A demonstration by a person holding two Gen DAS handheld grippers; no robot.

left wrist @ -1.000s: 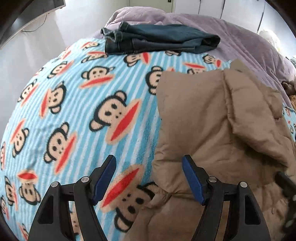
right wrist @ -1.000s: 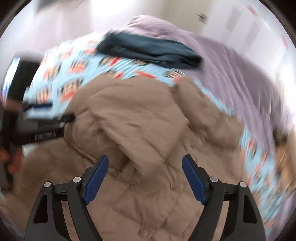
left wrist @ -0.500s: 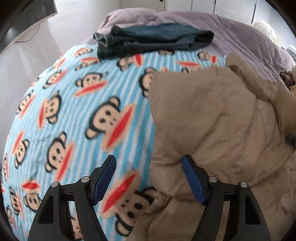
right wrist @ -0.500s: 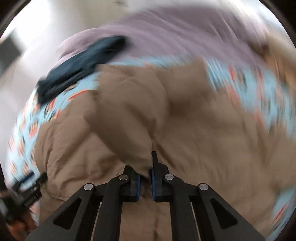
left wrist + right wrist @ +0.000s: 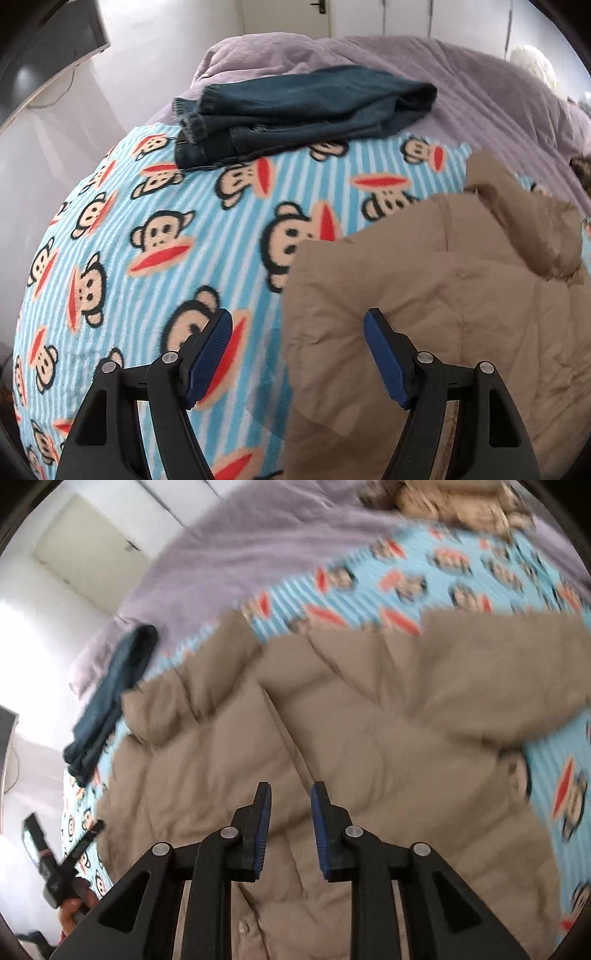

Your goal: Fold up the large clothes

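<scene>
Tan padded jacket [image 5: 332, 738] lies part-folded on the bed; we hold left gripper [image 5: 297, 350] spread wide, right gripper [image 5: 290, 825] parted and empty, and judge an edge grasp comes next.

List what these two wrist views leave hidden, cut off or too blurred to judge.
- Tan jacket: in the left wrist view its right and lower parts run off the frame.
- Jacket's far sleeve: motion blur in the right wrist view smears its edges.
- Brownish heap at the top of the right wrist view: blurred and cropped, unidentifiable.
- Left gripper: in the right wrist view small, blurred at the frame edge.
- Folded jeans: blurred there, clear in the left view.
</scene>
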